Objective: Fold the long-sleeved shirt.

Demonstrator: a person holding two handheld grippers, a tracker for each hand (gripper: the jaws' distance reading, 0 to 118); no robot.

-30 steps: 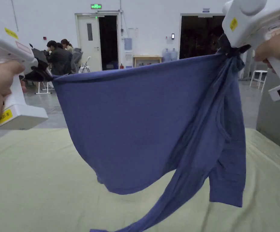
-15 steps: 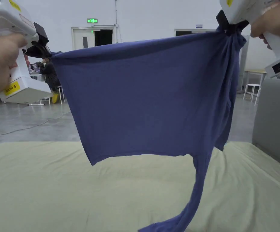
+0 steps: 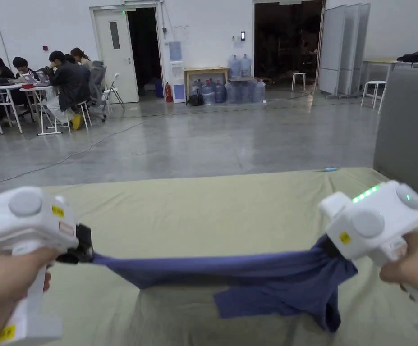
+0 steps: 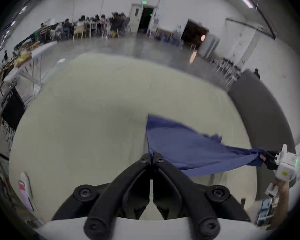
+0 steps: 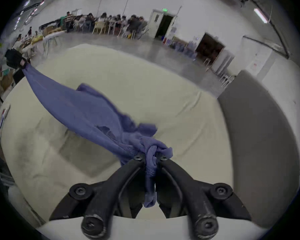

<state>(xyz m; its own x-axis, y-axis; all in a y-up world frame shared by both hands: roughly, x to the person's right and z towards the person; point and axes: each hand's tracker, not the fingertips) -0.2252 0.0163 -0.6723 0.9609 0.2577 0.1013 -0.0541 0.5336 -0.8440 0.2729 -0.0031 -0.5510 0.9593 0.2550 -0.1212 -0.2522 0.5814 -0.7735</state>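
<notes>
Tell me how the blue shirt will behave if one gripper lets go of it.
Probably floppy: the shirt sags between the left gripper and right gripper, and loose cloth droops below. The freed end would likely drop in a heap on the table. It looks light, since thin pinches hold it.

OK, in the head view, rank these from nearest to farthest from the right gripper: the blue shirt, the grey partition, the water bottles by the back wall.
1. Blue shirt, clamped in the right gripper.
2. Grey partition, just behind, on the right.
3. Water bottles, across the floor by the far wall.
</notes>
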